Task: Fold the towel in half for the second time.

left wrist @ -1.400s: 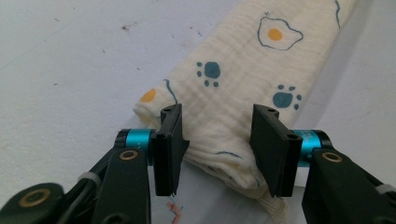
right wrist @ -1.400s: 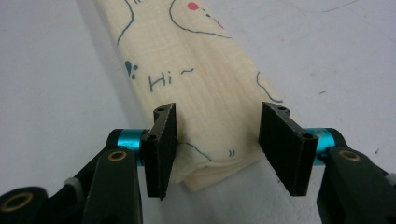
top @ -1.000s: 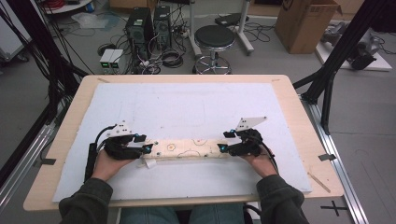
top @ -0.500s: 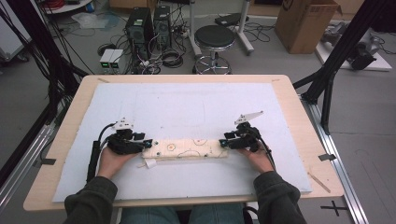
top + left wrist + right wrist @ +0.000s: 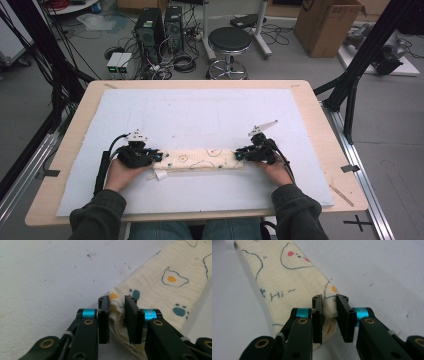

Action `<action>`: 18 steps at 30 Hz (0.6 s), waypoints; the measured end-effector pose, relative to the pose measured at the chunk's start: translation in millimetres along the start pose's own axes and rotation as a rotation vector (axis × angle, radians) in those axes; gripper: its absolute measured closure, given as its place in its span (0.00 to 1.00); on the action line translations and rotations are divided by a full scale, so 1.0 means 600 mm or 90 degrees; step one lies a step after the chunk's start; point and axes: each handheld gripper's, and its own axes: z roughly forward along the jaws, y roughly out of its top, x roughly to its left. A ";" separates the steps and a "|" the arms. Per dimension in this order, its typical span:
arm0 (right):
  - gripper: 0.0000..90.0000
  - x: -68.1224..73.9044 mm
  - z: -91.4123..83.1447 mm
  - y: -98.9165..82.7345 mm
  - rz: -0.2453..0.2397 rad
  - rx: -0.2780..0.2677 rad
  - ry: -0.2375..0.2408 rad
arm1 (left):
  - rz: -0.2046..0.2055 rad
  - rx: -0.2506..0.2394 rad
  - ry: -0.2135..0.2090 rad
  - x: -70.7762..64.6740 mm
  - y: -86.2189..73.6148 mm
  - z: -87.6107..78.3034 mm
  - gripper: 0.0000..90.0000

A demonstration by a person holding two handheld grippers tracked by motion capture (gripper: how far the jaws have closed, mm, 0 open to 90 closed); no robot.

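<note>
The folded cream cotton cloth with printed eggs and bears (image 5: 160,287) looks soft, finely crinkled and matt; the white foam-like table mat (image 5: 200,115) is matt, slightly grainy and speckled, on a smooth pale wooden tabletop (image 5: 320,115); the black plastic gripper jaws look satin, with shiny blue metal sleeves

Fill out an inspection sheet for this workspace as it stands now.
Surface: wooden table under a white mat, lightly speckled.
Job's things: folded cream printed cloth, a long strip lying flat.
Clutter: white tag by the cloth.
Grippers: left gripper and right gripper have just been closing, each pinching one cloth end.
Cables: black cable trailing at left.
Surroundings: stool, computer towers, cardboard box, floor wiring.
</note>
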 end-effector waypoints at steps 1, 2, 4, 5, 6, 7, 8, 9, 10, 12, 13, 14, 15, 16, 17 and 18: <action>0.86 0.001 0.000 0.000 -0.001 0.000 0.003 | 0.004 -0.002 0.001 -0.001 0.000 -0.001 0.86; 0.86 0.001 -0.001 0.000 -0.003 -0.001 0.003 | 0.004 -0.004 0.002 -0.002 0.000 -0.001 0.87; 0.86 0.003 -0.003 0.001 -0.005 0.000 0.001 | 0.008 -0.010 0.006 -0.004 0.001 -0.004 0.88; 0.87 0.005 -0.004 0.001 -0.009 -0.001 -0.004 | 0.008 -0.016 0.008 -0.005 0.002 -0.006 0.88; 0.87 0.007 -0.007 0.002 -0.014 -0.005 -0.006 | 0.010 -0.020 0.009 -0.006 0.003 -0.009 0.89; 0.87 0.008 -0.010 0.003 -0.016 -0.008 -0.007 | 0.011 -0.027 0.008 -0.007 0.005 -0.012 0.89; 0.87 0.010 -0.013 0.003 -0.020 -0.012 -0.010 | 0.010 -0.030 0.007 -0.007 0.006 -0.014 0.89; 0.87 0.012 -0.015 0.003 -0.018 -0.012 -0.010 | 0.011 -0.036 0.009 -0.007 0.007 -0.016 0.89; 0.87 0.013 -0.017 0.003 -0.019 -0.012 -0.011 | 0.008 -0.042 0.010 -0.007 0.009 -0.018 0.89; 0.88 0.016 -0.019 0.009 -0.034 -0.011 -0.020 | 0.010 -0.043 0.014 -0.007 0.012 -0.018 0.89; 0.88 0.017 -0.020 0.011 -0.037 -0.011 -0.021 | 0.011 -0.044 0.016 -0.007 0.015 -0.018 0.89; 0.88 0.019 -0.022 0.016 -0.039 -0.010 -0.022 | 0.012 -0.043 0.017 -0.007 0.017 -0.018 0.89; 0.88 0.019 -0.022 0.019 -0.043 -0.009 -0.025 | 0.011 -0.047 0.018 -0.006 0.020 -0.017 0.89; 0.88 0.019 -0.023 0.022 -0.045 -0.010 -0.026 | 0.009 -0.053 0.019 -0.005 0.023 -0.018 0.89; 0.88 0.018 -0.025 0.025 -0.042 -0.012 -0.026 | 0.004 -0.062 0.021 -0.003 0.025 -0.019 0.89; 0.88 0.015 -0.026 0.028 -0.042 -0.017 -0.026 | 0.003 -0.064 0.022 -0.001 0.026 -0.018 0.89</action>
